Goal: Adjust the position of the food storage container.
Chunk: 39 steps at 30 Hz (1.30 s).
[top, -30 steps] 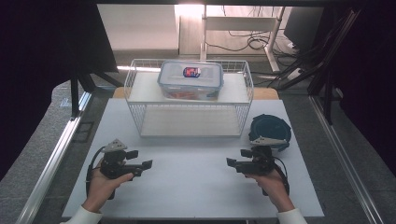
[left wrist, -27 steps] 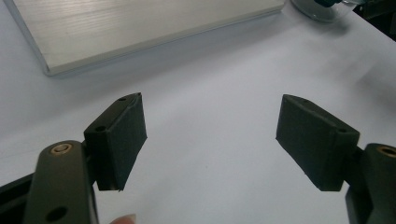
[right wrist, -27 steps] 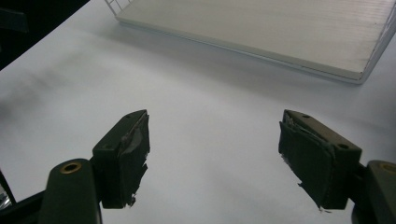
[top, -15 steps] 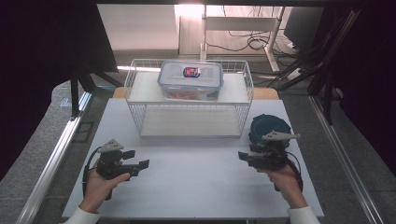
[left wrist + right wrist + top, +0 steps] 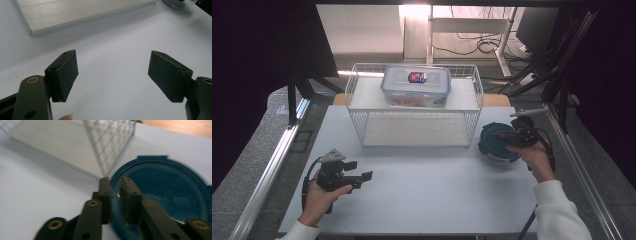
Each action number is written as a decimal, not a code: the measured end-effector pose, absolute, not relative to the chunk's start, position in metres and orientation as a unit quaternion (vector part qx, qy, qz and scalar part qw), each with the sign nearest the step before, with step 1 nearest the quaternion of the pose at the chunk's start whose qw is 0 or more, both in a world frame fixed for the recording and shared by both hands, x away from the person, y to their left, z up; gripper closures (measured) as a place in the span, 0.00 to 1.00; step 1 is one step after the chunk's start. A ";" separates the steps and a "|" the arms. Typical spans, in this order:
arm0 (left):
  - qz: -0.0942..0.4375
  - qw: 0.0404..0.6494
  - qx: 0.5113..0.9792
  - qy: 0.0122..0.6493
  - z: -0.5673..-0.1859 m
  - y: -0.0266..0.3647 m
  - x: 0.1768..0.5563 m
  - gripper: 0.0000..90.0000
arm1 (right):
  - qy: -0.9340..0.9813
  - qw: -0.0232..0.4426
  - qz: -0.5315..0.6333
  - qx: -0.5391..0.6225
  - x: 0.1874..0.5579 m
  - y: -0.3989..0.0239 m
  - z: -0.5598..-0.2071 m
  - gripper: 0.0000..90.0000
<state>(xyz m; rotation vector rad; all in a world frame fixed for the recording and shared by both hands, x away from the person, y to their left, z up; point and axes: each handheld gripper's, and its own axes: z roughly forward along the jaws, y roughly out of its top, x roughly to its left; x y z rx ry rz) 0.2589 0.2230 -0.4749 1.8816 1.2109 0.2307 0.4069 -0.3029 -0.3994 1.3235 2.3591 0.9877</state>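
Right hand-held gripper, jaws just closing, nearly together over one blue lid.
Left hand-held gripper gapes, empty; two grippers, one table.

The person is wearing a white long-sleeved top, its cuffs showing at both wrists in the high view. The left claw is showing as a black, boxy tool topped by a grey three-cornered plate, with a black cable looping from its rear. In the left gripper view its two matt black rectangular pads are sitting on flat black arms pinned with brass-coloured rivets. The right claw is looking alike: black body, grey plate, trailing black cable, brass-riveted arms.
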 end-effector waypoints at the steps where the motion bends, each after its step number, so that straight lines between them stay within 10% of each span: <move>1: 0.093 0.431 0.755 0.486 -0.475 0.224 0.259 0.26 | 0.812 0.132 0.338 0.458 0.412 -0.305 -0.400 0.93; 39: 0.075 0.473 0.735 0.479 -0.471 0.234 0.260 0.27 | 0.817 0.150 0.233 0.505 0.525 -0.351 -0.449 0.99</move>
